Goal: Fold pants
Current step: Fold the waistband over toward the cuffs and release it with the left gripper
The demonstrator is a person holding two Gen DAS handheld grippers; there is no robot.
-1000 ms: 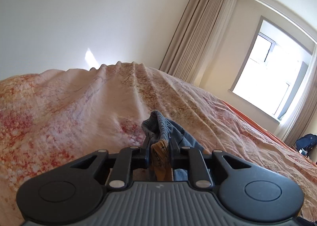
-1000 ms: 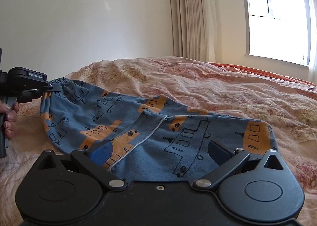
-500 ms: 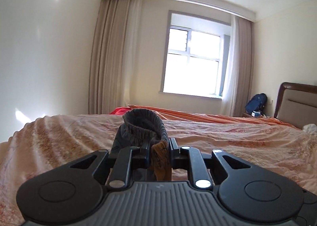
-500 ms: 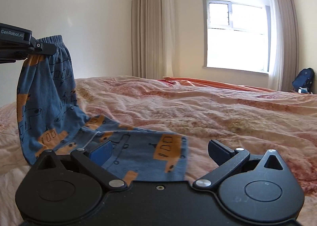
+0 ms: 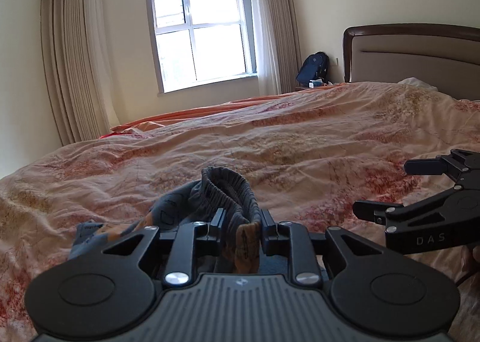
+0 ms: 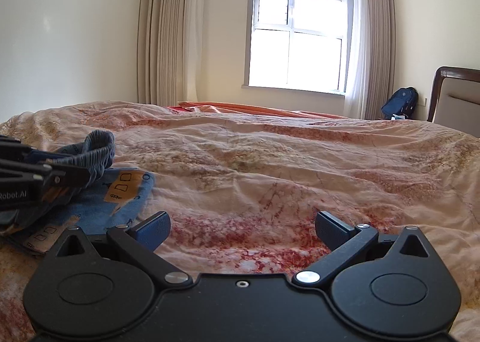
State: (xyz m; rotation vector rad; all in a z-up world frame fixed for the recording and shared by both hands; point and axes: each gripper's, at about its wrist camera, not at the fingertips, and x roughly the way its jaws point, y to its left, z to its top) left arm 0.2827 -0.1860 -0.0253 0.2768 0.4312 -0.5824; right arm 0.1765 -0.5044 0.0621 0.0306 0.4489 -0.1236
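Most of the pants [image 5: 222, 195] lie hidden beneath the left tool [image 5: 240, 225]; the right tool [image 5: 390, 189] and headboard [image 5: 420, 57] are cut off at frame edge.

**Open bedspread ahead and right; pants and left gripper crowd the near left**

The bedspread [image 6: 270, 162] lies bare and wrinkled from the right gripper [image 6: 241, 226] forward to the far edge, with nothing standing on it. The gripper's fingers are spread wide over bare cover. To its left, the pants [image 6: 120, 192] lie bunched on the bed, and the left gripper [image 5: 239, 223], clamped on the waistband, blocks that side just beside them. From the left wrist view, the right gripper fills the near right. The headboard [image 5: 414, 54] closes off the far right; a backpack [image 6: 400, 102] sits off the bed beneath the window [image 6: 297, 30].
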